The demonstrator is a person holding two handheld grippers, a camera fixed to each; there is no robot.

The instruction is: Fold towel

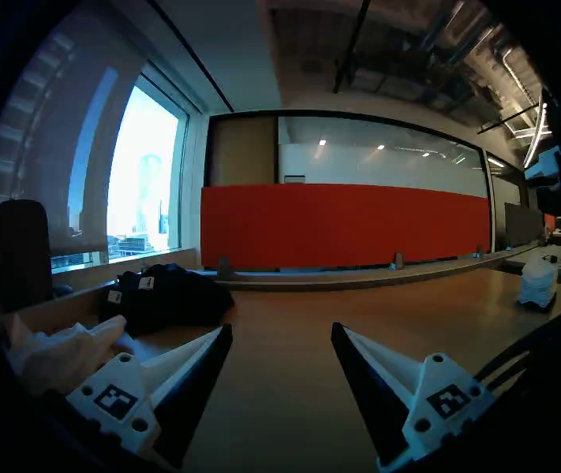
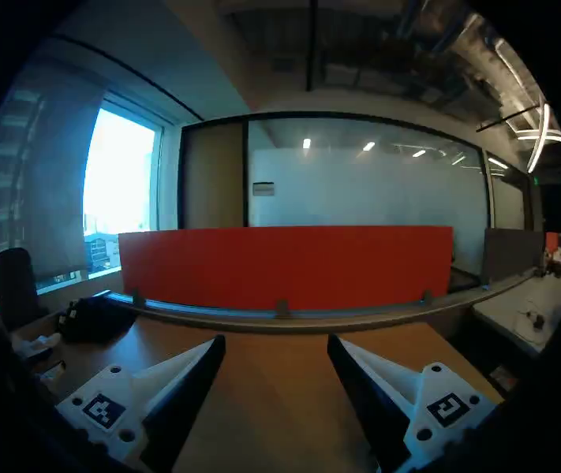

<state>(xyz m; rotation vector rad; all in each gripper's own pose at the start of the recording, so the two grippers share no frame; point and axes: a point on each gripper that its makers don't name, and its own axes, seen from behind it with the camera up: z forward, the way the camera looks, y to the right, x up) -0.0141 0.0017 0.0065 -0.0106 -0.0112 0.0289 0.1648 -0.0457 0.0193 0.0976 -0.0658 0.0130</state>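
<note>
My left gripper [image 1: 280,327] is open over a bare wooden desk [image 1: 296,378], with nothing between its fingers. A crumpled white cloth-like thing [image 1: 51,355] lies at the desk's near left, beside the left finger. A small white folded stack [image 1: 538,284] rests at the far right. I cannot tell whether either is a towel. My right gripper [image 2: 274,339] is also open and holds nothing above the same wooden desk [image 2: 280,402]. A bit of the white thing [image 2: 39,344] shows at the far left in the right gripper view.
A black bag [image 1: 166,296] sits at the desk's back left, also seen as the black bag [image 2: 95,318]. A red divider panel [image 1: 343,225] runs along the desk's far edge. A dark chair back [image 1: 20,252] stands left by the window. Another desk [image 2: 525,307] lies at right.
</note>
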